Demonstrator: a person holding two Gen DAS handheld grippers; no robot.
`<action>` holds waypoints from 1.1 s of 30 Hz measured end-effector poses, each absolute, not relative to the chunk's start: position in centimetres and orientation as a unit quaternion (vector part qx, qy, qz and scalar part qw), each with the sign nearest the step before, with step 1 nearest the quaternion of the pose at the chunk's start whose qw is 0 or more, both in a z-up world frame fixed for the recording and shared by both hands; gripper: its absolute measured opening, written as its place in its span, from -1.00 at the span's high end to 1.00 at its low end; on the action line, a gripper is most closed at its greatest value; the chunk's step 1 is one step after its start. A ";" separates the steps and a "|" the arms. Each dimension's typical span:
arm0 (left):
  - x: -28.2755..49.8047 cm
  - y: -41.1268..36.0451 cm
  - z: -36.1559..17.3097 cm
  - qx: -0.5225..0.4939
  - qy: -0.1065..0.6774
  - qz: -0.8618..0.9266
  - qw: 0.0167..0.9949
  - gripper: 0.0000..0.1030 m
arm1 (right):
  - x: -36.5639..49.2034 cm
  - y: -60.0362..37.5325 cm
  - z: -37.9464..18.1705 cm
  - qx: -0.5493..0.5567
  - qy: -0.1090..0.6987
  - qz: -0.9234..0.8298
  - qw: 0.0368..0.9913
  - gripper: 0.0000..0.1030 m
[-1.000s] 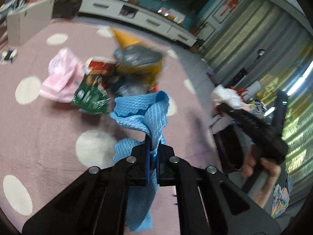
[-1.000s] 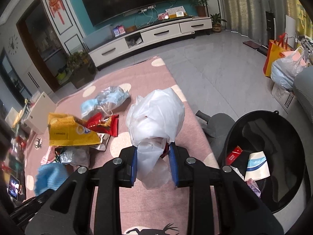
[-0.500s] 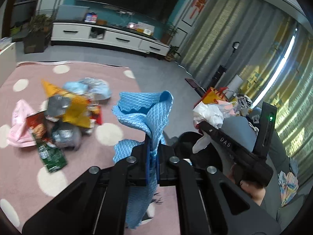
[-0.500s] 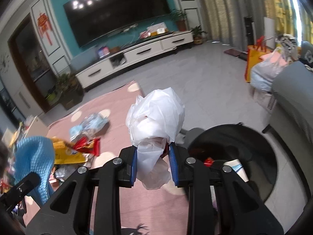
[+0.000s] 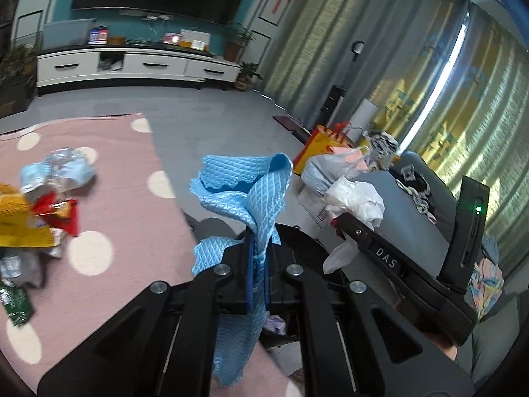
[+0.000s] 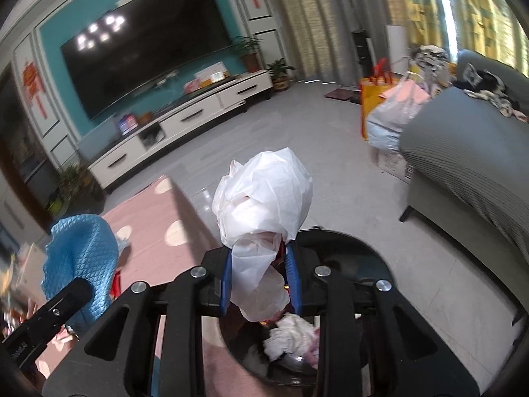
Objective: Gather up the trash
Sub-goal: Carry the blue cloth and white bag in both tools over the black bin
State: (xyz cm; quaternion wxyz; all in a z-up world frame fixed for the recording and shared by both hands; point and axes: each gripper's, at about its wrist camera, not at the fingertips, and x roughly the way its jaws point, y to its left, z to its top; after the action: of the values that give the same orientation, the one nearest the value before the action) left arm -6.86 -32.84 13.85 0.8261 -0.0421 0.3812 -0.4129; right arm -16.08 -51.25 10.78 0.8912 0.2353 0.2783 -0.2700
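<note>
above the round black plastic bin (image 6: 350, 248), the right gripper (image 6: 259, 276) pinches a crumpled white plastic bag (image 6: 264, 198). at nine o'clock, the left gripper (image 5: 258, 269) clamps a quilted blue cloth (image 5: 246, 192) beside the pink dotted rug (image 5: 125, 205); bare grey floor (image 6: 314, 139) beyond.

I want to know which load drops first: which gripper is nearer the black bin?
Right. The right gripper, shut on the white bag, hangs directly above the black bin; the left gripper, clamping the blue cloth, is beside it over the rug edge.

Black bin (image 6: 370, 251) mostly hidden behind right hand-held gripper (image 6: 261, 278); wrapper pile (image 5: 36, 218) blurred, cut by edge.
</note>
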 end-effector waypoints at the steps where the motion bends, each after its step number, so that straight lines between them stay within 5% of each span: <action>1: -6.9 -33.7 13.6 -0.040 0.383 -0.416 0.824 0.89 | -16.5 -51.9 10.7 0.238 0.278 -0.281 0.887 0.45; 15: -6.6 -40.5 8.8 0.000 0.418 -0.418 0.806 0.89 | -18.6 -56.1 8.1 0.272 0.298 -0.334 0.852 0.45; 33: -6.5 -44.2 9.4 -0.013 0.407 -0.455 0.792 0.89 | -19.8 -57.6 7.3 0.292 0.297 -0.345 0.841 0.45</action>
State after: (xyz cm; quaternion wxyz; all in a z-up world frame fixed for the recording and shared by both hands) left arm -6.47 -44.19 9.40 0.7919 -0.0126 0.4068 -0.4552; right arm -19.79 -57.63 7.35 0.8410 0.2925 0.2970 -0.3448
